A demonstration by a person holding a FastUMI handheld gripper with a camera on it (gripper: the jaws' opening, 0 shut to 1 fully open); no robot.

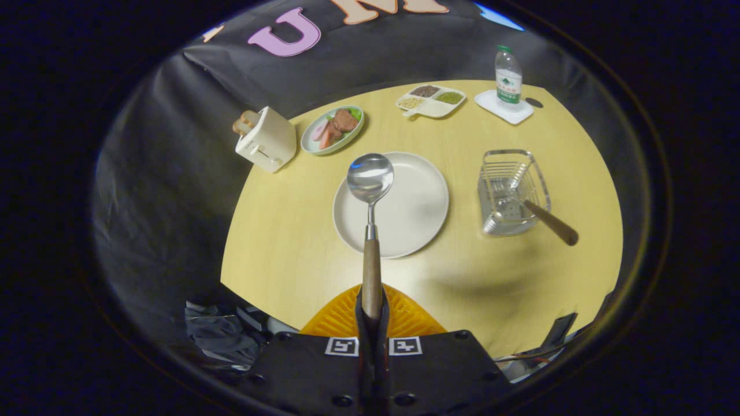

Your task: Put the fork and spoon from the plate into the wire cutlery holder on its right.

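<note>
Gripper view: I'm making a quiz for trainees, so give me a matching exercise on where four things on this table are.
Things:
1. spoon
2. fork
3. bottle
4. toast

Places:
A. in the toaster
B. in the cutlery holder
C. held by the gripper, over the plate
D. on a white coaster

Pairs: 1-C, 2-B, 3-D, 4-A

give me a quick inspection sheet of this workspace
surface: yellow table, bare wood around the plate
job's things: spoon held above white plate; fork already in wire holder
clutter: toaster, food plate, divided tray, water bottle on a coaster
grippers: tool shut on spoon handle
cables: wires past the table edge
surroundings: black cloth wall
</note>
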